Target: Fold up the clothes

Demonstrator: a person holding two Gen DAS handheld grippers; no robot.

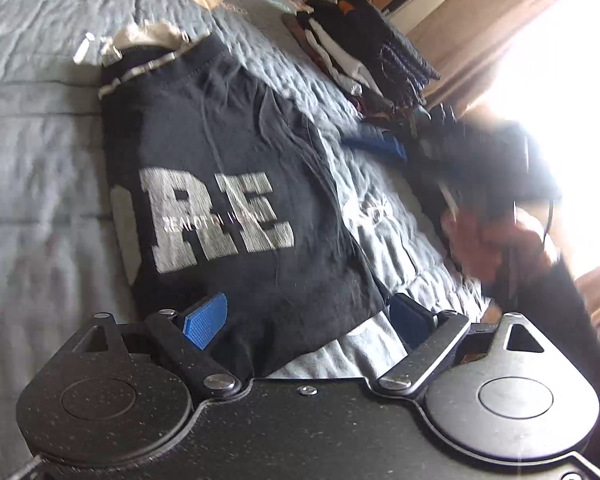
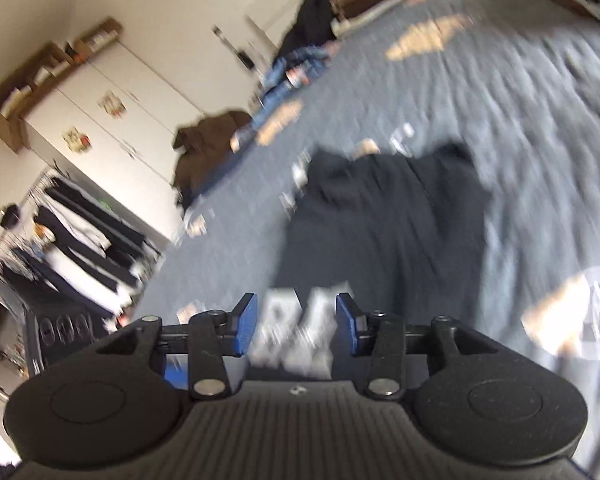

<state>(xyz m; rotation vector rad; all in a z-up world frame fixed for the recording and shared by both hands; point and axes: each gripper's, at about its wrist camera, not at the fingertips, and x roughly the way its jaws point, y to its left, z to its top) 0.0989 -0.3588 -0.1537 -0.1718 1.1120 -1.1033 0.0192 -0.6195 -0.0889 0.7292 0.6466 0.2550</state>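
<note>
Left wrist view, nearest: the left gripper [image 1: 306, 316] is seen with its jaws spread wide; the near hem of the black T-shirt [image 1: 228, 184] lies between the blue pads, but no pad is seen pressing on it, so nothing is judged held.
Right wrist view, nearest: the right gripper [image 2: 296, 326] is shown with jaws partly apart; blurred white lettering of the shirt is seen in the gap, and no pinch on cloth is made out.
Task's thing: the black T-shirt [image 2: 384, 216] is laid flat on the grey quilt [image 1: 40, 152], already narrowed to a long panel, with the letters "RE" facing up and the collar at the far end.
Beside it: the other gripper and a hand [image 1: 496, 240] are seen blurred at the shirt's right side.
Further off: a stack of folded clothes [image 1: 364, 52] is set well apart on the quilt.
Farthest: white cupboards [image 2: 112, 108] and hanging garments are seen beyond the bed.
Step in hand: the side folds are judged finished and the cloth let go; the lengthwise fold is not yet done.
Next move: the near hem would need to be pinched at both corners and carried toward the collar, evenly, so the panel is not skewed.
</note>
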